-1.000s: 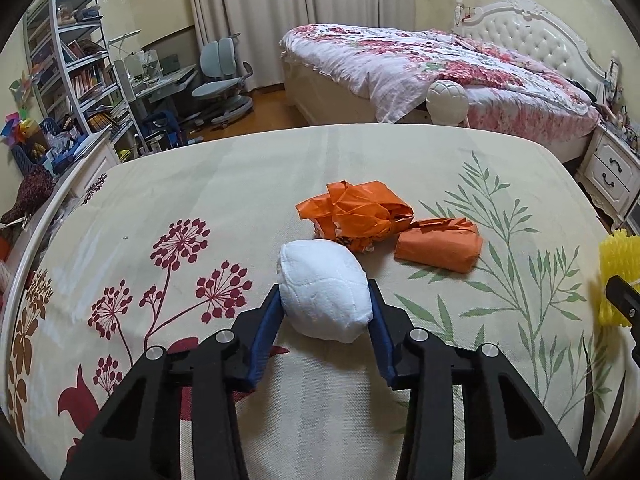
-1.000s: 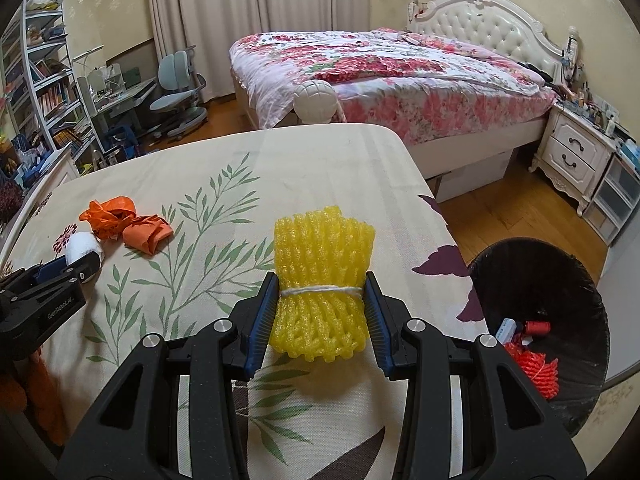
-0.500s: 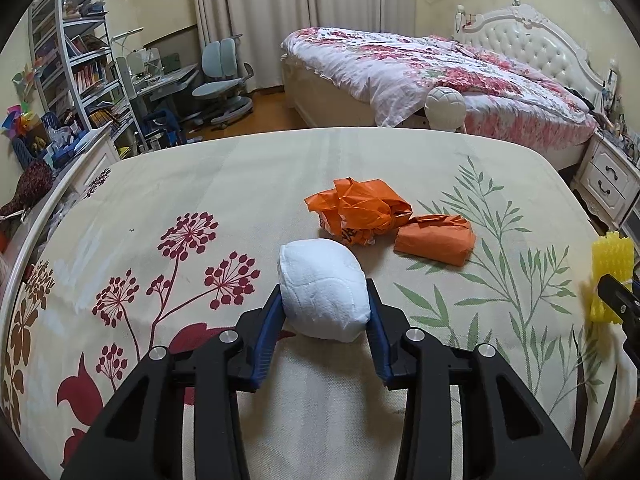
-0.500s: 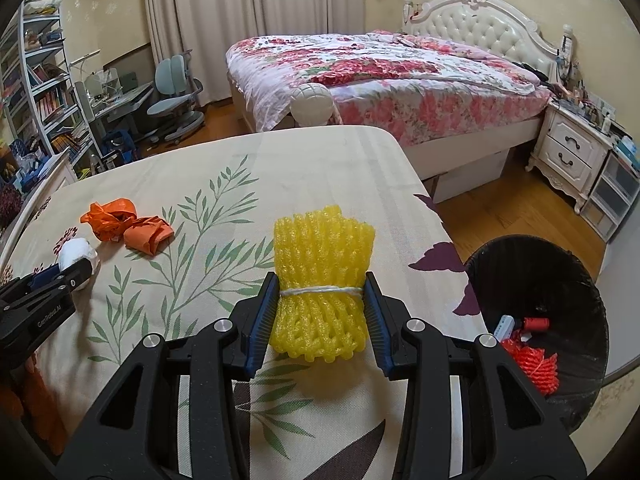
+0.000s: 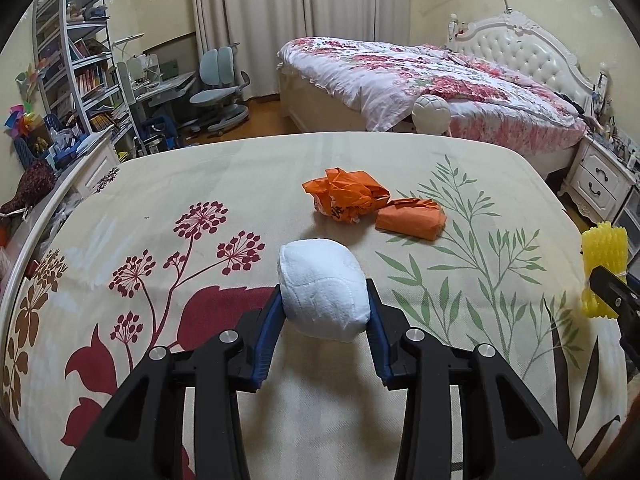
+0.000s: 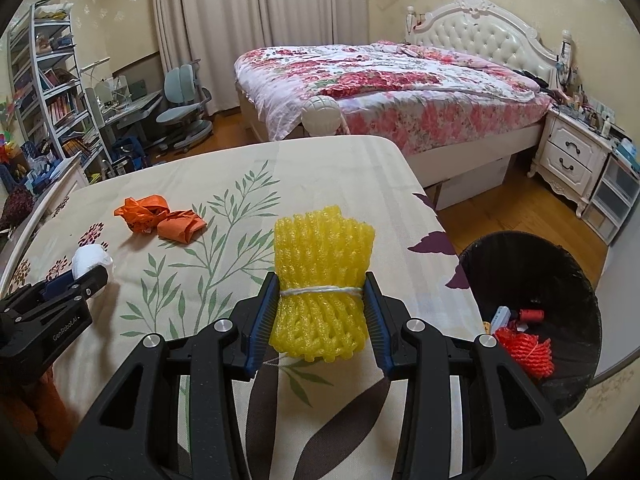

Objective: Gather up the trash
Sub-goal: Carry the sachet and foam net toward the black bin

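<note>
White padding (image 5: 322, 294) squeezed in my left fingers (image 5: 270, 318) and yellow foam netting (image 6: 322, 280) in my right fingers (image 6: 262, 314), I should hold firm grips until over the black bin (image 6: 560, 280).

The left tool (image 5: 324, 316) points forward and downward, its two black arms spreading toward the camera and its blue-lined fingers (image 5: 269, 328) pressed against either side of a white wad (image 5: 322, 288), which sits squeezed between the tips. Seen from the right wrist camera, this tool (image 6: 86, 276) reaches in from the left edge, the wad at its tip. The right tool (image 6: 322, 312) is tilted downward in much the same way, its blue-lined fingers (image 6: 262, 320) clamped on the tied middle of a yellow foam net (image 6: 322, 280). In the left wrist view only one black finger of it (image 5: 612, 294) enters from the right edge.
</note>
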`<state>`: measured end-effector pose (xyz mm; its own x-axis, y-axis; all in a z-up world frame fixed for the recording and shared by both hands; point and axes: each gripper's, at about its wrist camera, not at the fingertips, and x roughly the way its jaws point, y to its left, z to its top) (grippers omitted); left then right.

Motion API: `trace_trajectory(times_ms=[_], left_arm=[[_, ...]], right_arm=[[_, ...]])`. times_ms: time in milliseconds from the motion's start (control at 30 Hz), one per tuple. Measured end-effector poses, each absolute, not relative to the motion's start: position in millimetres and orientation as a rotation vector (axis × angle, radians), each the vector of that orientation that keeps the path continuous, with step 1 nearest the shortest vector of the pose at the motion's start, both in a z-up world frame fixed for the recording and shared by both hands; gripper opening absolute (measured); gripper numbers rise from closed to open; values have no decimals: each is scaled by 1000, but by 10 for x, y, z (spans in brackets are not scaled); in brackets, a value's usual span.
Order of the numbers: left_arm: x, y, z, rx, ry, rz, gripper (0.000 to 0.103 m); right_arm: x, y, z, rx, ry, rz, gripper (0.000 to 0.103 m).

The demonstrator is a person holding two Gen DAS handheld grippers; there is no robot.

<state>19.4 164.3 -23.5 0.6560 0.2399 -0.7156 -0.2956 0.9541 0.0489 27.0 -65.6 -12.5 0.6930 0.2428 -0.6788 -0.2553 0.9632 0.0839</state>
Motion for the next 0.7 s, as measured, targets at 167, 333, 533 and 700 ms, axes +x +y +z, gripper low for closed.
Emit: trace_trajectory(times_ms=[167,333,533,700], left_arm=[[108,1498,-202,-69,788,282,40],[28,1312,-170,-55,775,250,40],[-52,1011,-155,-29,762,199,40],[-80,757,-122,-21,749,152,40]], right_arm=[[123,-723,-109,-17,751,282,41],[4,-851,-99,-3,747,275,41],[-107,-1049,-97,20,740,254,41],[-187,-1256,-102,36,732,220,41]])
